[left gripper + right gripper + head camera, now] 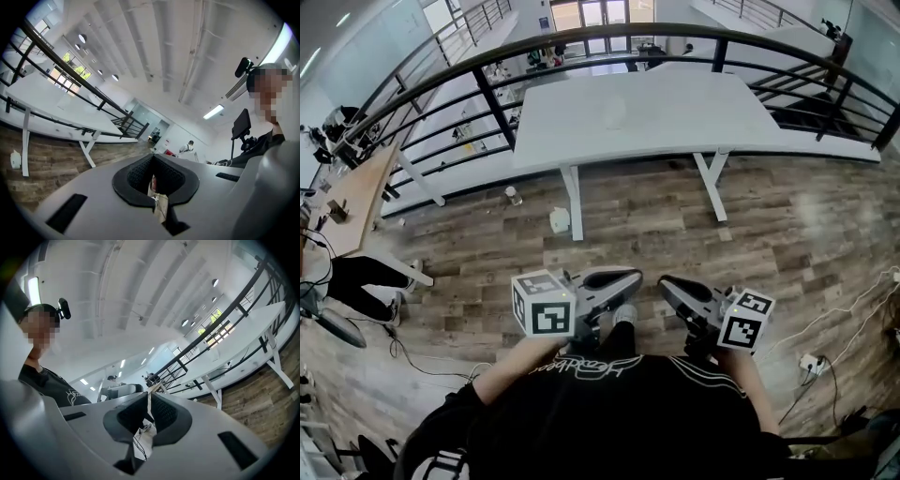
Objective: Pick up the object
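Observation:
I hold both grippers close to my chest, tips pointing at each other. My left gripper (632, 278) has its jaws together with nothing between them; its own view (152, 158) shows the dark pads meeting. My right gripper (667, 284) is shut and empty as well, its pads closed in its own view (149, 395). Both gripper views look up at the ceiling. A white table (675, 122) stands ahead across the wood floor, well beyond both grippers. A faint pale shape (614, 112) lies on its top; I cannot tell what it is.
A black railing (487, 94) curves behind the table. A white jug (560, 220) and a small bottle (514, 195) stand on the floor by the table's left leg. Cables and a power strip (811, 363) lie at the right. A wooden desk (352, 202) is at the left.

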The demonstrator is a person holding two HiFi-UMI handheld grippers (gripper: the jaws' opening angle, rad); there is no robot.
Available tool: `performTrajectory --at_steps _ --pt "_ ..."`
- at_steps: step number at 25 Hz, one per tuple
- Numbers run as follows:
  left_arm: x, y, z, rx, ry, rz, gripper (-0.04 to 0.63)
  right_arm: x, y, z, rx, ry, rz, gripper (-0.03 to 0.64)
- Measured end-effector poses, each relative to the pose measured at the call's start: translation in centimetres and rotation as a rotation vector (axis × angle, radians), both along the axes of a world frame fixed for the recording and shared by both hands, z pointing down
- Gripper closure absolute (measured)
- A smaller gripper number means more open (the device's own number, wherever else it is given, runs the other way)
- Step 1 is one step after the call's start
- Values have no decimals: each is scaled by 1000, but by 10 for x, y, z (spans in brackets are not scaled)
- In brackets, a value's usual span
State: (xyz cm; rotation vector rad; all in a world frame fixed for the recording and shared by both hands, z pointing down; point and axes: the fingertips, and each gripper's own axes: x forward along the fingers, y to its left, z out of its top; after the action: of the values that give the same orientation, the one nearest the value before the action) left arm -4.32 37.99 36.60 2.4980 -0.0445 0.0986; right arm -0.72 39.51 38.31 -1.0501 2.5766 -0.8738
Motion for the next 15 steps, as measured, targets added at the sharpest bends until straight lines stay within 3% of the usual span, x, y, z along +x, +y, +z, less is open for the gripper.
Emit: performTrajectory --at_steps 9,15 --pt "1 -178 5 -48 18 -62 588 5 -175 -1 -46 3 -37 591" --pt "-8 -273 -4 -29 26 -112 588 2 -270 -13 -19 14 -69 591"
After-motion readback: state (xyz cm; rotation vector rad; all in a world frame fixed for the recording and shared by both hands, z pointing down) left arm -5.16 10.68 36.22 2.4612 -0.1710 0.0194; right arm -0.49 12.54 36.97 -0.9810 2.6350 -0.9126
